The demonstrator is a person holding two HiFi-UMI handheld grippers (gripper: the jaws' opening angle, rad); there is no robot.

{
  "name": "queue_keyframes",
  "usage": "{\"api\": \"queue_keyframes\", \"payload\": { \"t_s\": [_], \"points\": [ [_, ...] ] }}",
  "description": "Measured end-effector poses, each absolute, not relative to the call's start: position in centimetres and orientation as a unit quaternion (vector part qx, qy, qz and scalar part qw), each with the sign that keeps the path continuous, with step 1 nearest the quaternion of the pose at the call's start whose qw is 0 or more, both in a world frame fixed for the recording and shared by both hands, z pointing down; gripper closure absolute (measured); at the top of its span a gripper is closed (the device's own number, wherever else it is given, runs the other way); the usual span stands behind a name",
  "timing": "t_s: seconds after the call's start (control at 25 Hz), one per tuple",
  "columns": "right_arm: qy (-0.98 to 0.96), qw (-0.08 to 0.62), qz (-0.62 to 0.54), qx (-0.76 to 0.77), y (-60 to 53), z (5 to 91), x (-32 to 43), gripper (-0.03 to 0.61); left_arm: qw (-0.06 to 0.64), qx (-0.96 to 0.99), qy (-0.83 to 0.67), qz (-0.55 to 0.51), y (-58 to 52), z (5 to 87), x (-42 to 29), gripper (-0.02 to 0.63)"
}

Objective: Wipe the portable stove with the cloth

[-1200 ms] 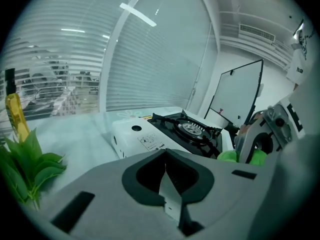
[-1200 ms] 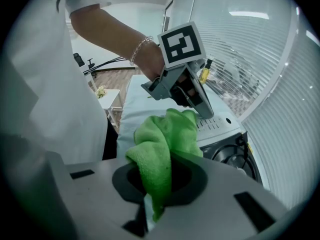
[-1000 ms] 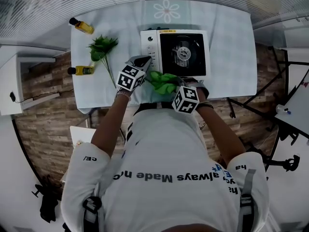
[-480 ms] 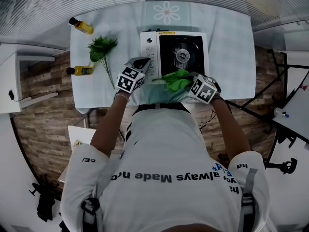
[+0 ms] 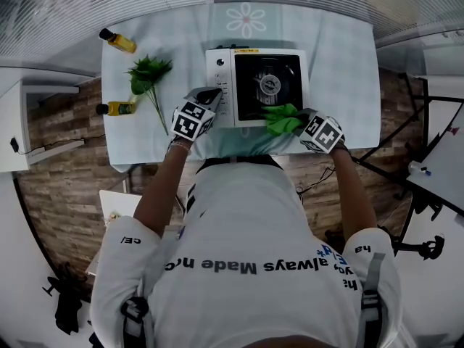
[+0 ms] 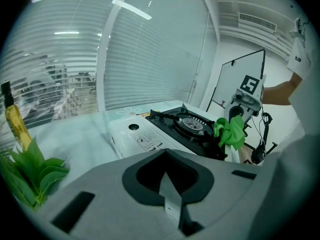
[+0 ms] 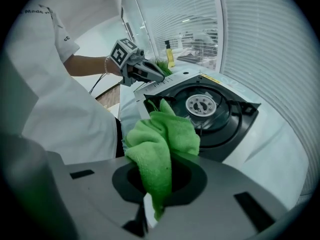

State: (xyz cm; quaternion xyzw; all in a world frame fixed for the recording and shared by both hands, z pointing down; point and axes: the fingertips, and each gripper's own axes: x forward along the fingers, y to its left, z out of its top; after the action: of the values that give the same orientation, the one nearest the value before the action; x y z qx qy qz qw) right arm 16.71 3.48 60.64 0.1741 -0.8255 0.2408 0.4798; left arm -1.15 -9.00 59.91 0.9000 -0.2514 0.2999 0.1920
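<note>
The portable stove is white with a black burner well, and stands mid-table. A bunched green cloth lies against the stove's near right corner, at the black rim. My right gripper is shut on this cloth, which fills its jaws; the burner lies just beyond. My left gripper is shut on nothing, beside the stove's left control panel. The left gripper view shows the cloth hanging from the right gripper at the stove's far corner.
Two bottles of yellow liquid and a leafy green sprig lie on the table's left part. The table's near edge runs right under both grippers. A whiteboard stand is on the right, off the table.
My right gripper has carried the green cloth rightward and away from me, from the table's near edge onto the stove's near right corner. The left gripper has hardly moved.
</note>
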Motion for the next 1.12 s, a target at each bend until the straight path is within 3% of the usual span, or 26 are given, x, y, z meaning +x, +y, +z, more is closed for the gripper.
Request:
{"api": "queue_keyframes", "payload": {
  "t_s": [0.2, 0.48, 0.76, 1.12],
  "points": [
    [-0.826, 0.485, 0.213, 0.193, 3.3, 59.9, 16.8, 0.555, 0.191, 0.899, -0.252, 0.302, -9.0, 59.9, -1.2, 0.603],
    [-0.829, 0.415, 0.132, 0.352, -1.7, 52.7, 19.5, 0.555, 0.196, 0.899, -0.252, 0.302, -9.0, 59.9, -1.2, 0.601],
    [-0.775, 0.496, 0.116, 0.373, -1.6, 57.9, 22.4, 0.555, 0.199, 0.898, -0.251, 0.303, -9.1, 59.9, -1.1, 0.603],
    [-0.769, 0.486, 0.152, 0.386, -2.9, 60.4, 22.8, 0.555, 0.204, 0.896, -0.250, 0.304, -9.1, 59.9, -1.2, 0.601]
  ]
}}
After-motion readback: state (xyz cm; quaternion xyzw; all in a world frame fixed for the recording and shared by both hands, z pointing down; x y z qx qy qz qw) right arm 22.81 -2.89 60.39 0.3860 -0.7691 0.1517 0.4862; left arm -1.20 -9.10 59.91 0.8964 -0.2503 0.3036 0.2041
